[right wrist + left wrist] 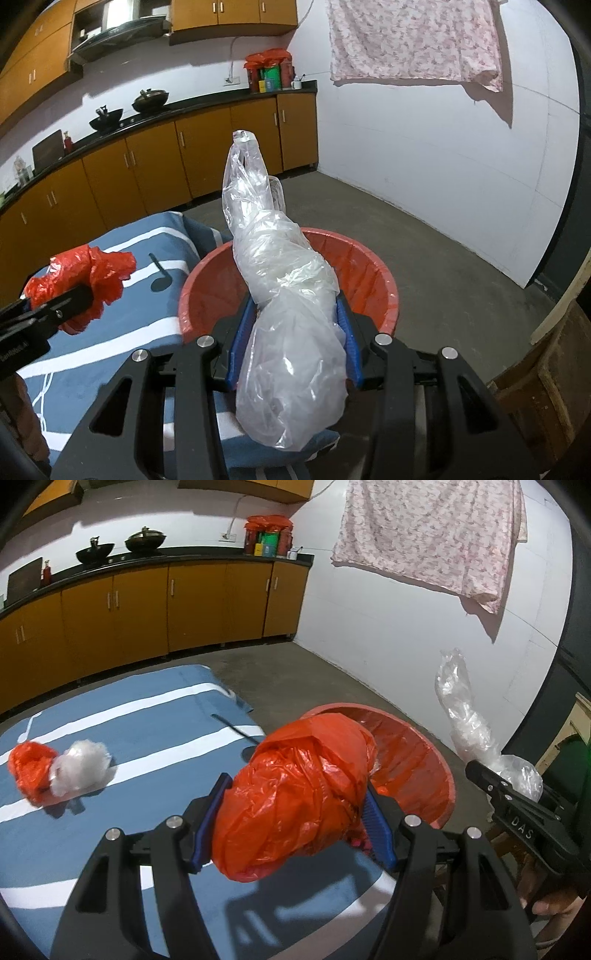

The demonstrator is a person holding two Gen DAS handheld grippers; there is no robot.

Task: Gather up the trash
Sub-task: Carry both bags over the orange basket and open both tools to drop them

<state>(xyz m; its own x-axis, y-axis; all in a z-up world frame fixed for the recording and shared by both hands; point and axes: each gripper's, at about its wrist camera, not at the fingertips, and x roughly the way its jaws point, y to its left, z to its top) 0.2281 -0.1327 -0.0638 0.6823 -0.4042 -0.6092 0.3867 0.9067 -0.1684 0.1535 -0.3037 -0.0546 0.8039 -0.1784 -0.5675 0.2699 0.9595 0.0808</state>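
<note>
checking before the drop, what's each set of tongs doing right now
Left tongs: closed on the crumpled orange plastic bag.
Right tongs: closed on the clear plastic bag.

White walls (pixel 424 155), grey concrete floor (pixel 332 675), orange-brown base cabinets (pixel 140 605), black countertop (pixel 207 105), floral cloth (pixel 428 535) hung on wall

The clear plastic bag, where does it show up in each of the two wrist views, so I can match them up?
Left wrist view: the clear plastic bag is at the right edge, sticking up from the right gripper, beyond the red basin.
Right wrist view: the same bag fills the centre, clamped between the blue pads, standing in front of the basin.
Shared landmark: the red basin beside the blue mat.
</note>
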